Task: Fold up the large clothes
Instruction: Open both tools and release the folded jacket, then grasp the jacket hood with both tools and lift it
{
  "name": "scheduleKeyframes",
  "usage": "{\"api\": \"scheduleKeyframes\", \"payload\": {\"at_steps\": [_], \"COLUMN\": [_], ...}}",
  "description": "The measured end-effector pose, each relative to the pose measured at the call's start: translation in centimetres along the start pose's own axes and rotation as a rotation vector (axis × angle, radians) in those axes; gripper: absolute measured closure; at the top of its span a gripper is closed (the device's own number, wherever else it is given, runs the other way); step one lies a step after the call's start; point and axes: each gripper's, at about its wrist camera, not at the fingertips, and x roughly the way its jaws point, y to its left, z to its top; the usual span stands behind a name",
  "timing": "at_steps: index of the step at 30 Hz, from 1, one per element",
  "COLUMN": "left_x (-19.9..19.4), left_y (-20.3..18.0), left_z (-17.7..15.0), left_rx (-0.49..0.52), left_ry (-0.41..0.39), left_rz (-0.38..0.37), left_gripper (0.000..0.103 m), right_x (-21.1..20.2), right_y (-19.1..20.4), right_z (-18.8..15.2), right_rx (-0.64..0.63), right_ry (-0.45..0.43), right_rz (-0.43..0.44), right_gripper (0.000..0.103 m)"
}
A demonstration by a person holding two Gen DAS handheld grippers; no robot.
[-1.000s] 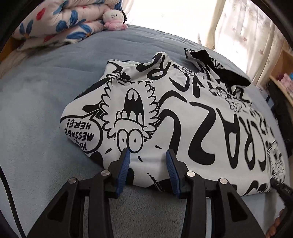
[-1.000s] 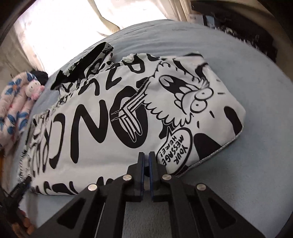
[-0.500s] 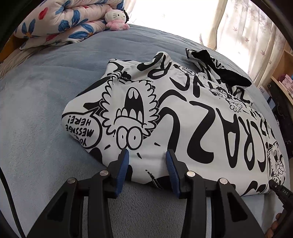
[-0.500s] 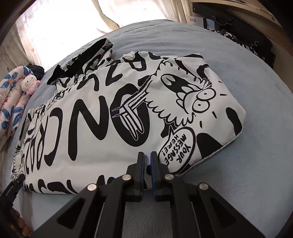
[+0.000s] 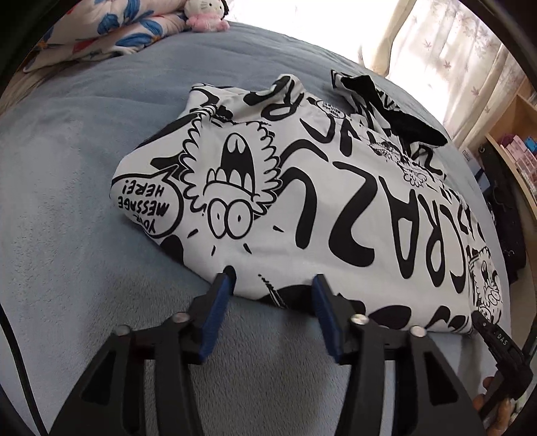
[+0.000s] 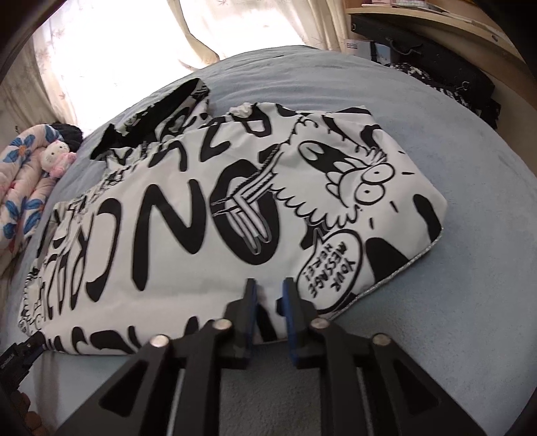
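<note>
While both grippers sat right at the near edge of the garment, neither one actually had a grip on it. The left gripper (image 5: 272, 288) had its blue pads (image 5: 214, 312) spread pretty wide, having just opened further, and the folded hem lay between the tips without either pad pressing on it. The right gripper (image 6: 268, 295) had just come unclamped too, so its jaws stood only a little apart, with a strip of the cloth's edge in the gap but nothing pinched as far as I could see.

The thing being folded was a big white garment (image 5: 335, 201) covered in black cartoon graffiti, a bug-eyed screaming face, big block letters and a speech bubble (image 5: 147, 201) reading "YOUR MESSAGE HERE!". It was lying folded into a rough rectangle on a grey-blue fleecy blanket (image 5: 84, 167) that covered the bed. A black part of the garment (image 5: 396, 110) stuck out at the far end.

Further out, a flowery quilt (image 5: 110, 30) was bundled up at the head of the bed with a little pink and white plush toy (image 5: 204, 15) sitting against it. Behind the bed were pale curtains (image 5: 446, 43) with bright light coming through, and wooden shelves (image 5: 517, 141) off to the side.
</note>
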Motion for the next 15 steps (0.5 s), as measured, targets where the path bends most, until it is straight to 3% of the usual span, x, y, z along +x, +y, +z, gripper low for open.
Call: {"api": "scheduleKeyframes", "payload": {"at_steps": [3,4,5,9,15], "left_x": [-0.3,-0.4,-0.6,-2.1,-4.4], "left_y": [-0.1,-0.1,0.0,-0.5,-2.4], "left_z": [0.0,0.0,0.0,0.2,2.6], "left_rx": [0.009,0.007,0.005,0.051,0.146], "left_ry": [0.003,0.007,0.009,-0.015,-0.044], "left_rz": [0.036,0.038,0.037,0.052,0.051], "left_gripper": [0.037,0.032,0.031,0.023,0.023], "right_x": [-0.2,-0.3,-0.4,-0.5,-1.7], "right_y": [0.9,1.5,1.9,3.1,4.5], "right_z": [-0.5,-0.8,-1.0,-1.7,-0.7], "right_rx": [-0.029,-0.057,-0.075,-0.134,-0.189], "right_ry": [0.019,0.024,0.028,0.045,0.087], "right_rz": [0.046,0.026,0.009,-0.051,-0.078], "right_gripper": [0.041,0.028,0.025,0.022,0.023]}}
